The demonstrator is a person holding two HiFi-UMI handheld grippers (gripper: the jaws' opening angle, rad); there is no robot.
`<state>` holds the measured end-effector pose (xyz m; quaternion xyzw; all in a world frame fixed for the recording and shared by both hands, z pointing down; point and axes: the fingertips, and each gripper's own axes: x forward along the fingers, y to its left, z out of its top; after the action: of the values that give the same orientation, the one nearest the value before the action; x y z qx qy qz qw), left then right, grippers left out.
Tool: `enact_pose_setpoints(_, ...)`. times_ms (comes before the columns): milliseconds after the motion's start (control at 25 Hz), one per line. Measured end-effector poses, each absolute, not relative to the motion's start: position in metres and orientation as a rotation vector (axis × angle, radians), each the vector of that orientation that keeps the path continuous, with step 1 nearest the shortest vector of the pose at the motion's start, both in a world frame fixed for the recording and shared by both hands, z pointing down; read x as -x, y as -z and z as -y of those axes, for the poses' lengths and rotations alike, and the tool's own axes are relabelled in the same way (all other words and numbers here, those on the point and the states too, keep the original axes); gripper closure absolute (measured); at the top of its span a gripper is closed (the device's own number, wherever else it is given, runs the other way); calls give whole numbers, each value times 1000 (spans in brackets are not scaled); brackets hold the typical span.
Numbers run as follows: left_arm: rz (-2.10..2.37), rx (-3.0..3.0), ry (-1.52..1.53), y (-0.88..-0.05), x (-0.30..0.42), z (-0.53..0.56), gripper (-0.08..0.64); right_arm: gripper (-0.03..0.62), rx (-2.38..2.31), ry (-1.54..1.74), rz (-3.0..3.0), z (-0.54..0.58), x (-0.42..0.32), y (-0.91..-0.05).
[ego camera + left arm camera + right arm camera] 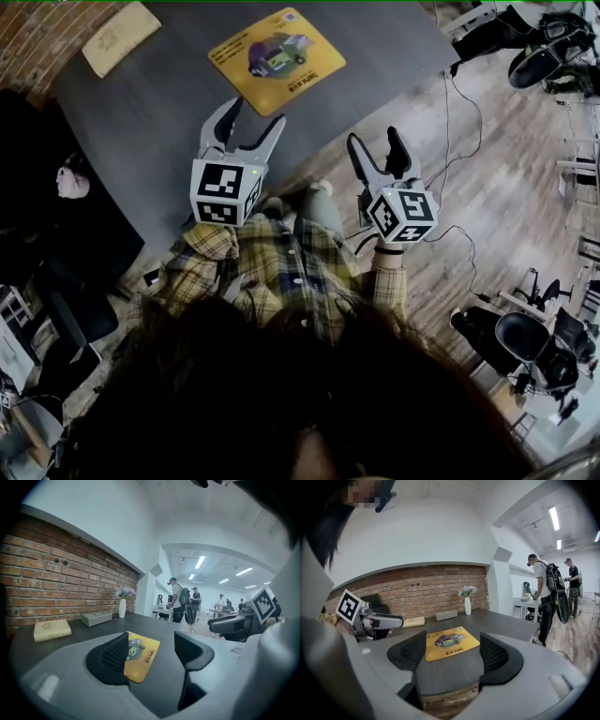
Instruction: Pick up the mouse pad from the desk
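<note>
The yellow mouse pad (277,58) with a printed picture lies flat on the dark grey desk (159,112), far from me. My left gripper (255,117) hovers over the desk just short of the pad, its jaws open and empty. In the left gripper view the pad (143,654) lies ahead, partly behind the left jaw of the gripper (152,653). My right gripper (375,141) is open and empty, off the desk's near edge over the wooden floor. In the right gripper view the pad (451,644) lies beyond the desk edge, framed by the open gripper (452,657).
A tan book (120,36) lies at the desk's far left. A grey box (96,617) and a white vase of flowers (122,606) stand by the brick wall. Cables (450,141) run over the floor. An office chair (525,347) stands at the right. People (543,597) stand further off.
</note>
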<state>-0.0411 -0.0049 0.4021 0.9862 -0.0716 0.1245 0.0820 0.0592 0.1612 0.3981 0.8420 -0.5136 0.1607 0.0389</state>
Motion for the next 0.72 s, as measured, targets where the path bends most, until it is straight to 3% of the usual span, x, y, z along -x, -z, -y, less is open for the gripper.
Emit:
enact_pose_setpoints(280,316,-2893,-424,-423,34,32,221,224,-2493,-546,1648,-126,-82,-415)
enact_pose_setpoints(720,560,-2830,-424,-429,2,87,210,219,-2306,-549,1866,-38,-144,-419)
